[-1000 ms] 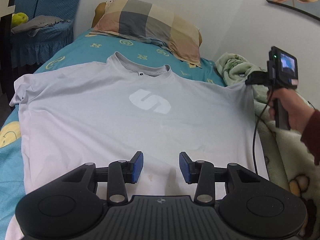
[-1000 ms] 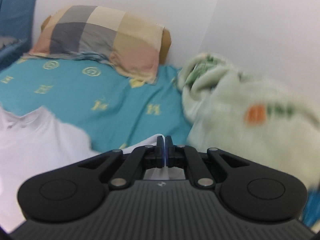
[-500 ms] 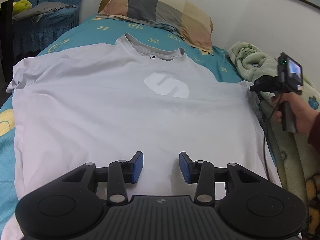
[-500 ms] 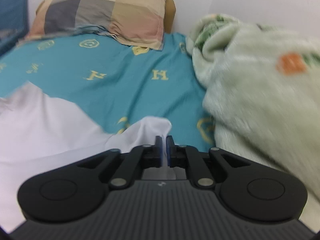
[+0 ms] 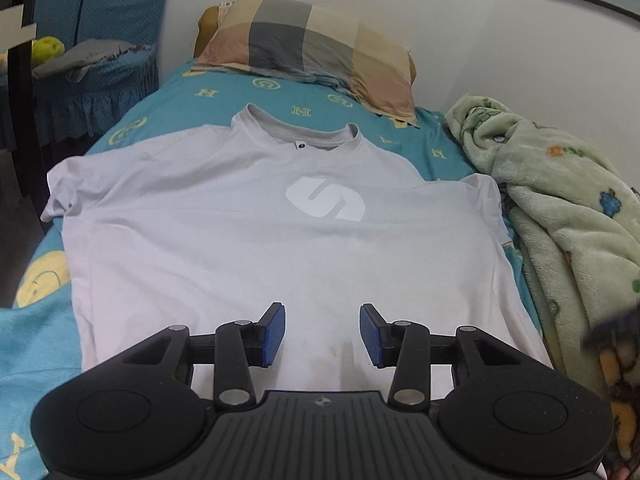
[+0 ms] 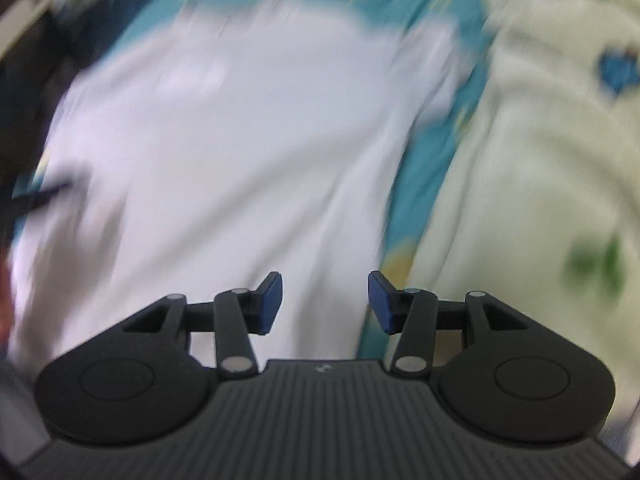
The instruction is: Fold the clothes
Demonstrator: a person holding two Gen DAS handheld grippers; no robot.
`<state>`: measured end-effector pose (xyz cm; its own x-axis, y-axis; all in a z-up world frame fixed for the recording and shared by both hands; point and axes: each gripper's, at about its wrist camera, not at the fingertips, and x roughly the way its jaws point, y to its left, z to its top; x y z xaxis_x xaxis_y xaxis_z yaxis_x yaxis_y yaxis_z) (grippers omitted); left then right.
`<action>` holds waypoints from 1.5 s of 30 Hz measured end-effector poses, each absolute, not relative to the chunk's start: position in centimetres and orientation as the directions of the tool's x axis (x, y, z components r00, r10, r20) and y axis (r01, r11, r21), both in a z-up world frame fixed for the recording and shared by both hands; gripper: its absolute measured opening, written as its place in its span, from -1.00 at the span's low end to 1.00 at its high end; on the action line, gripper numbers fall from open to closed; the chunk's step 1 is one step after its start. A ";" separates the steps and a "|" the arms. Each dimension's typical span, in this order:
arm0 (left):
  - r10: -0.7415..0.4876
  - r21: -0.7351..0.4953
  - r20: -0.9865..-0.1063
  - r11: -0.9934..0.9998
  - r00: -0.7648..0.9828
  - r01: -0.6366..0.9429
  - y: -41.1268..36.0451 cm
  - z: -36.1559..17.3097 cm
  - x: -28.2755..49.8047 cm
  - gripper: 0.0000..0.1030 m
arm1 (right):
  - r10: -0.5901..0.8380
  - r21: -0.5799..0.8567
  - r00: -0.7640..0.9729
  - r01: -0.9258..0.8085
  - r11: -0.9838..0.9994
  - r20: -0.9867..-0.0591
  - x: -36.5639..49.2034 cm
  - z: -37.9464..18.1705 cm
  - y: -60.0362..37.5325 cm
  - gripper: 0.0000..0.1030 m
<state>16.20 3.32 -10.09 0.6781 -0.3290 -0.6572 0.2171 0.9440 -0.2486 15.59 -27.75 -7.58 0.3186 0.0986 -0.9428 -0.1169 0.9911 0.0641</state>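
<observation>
Left wrist view: left gripper [image 5: 322, 334] sits low centre, jaws spread wide and holding nothing, hovering over the hem end of the t-shirt [image 5: 280, 248].
Right wrist view: right gripper [image 6: 325, 302] is also spread and empty; the picture is heavily motion-blurred, with white cloth behind the left jaw and the green blanket [image 6: 540, 160] at right.
T-shirt position: fills the middle of the left view, face up, collar toward the checked pillow [image 5: 312, 52] at upper centre, on the teal bedsheet [image 5: 36, 340].
Sleeves: both laid out sideways, the left-of-frame one slightly rumpled.
Progress: judged as spreading finished; no fold made yet, so every fold remains.
Change from earlier: half a second ago the right gripper was clamped on the sleeve at right of frame; it has let go and swung away, leaving only a dark blur at the lower right edge.
</observation>
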 end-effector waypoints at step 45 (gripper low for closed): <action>-0.328 -0.223 -0.626 0.945 0.708 0.241 3.4 -7.9 13.4 0.67 | 0.172 0.263 0.530 0.101 0.959 -0.831 19.4 -4.0 -27.2 0.43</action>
<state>13.45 3.44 -7.92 0.7076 -0.3280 -0.6258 0.2411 0.9446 -0.2225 19.44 -27.23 -3.96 0.5297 0.1721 -0.8305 0.1008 0.9595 0.2631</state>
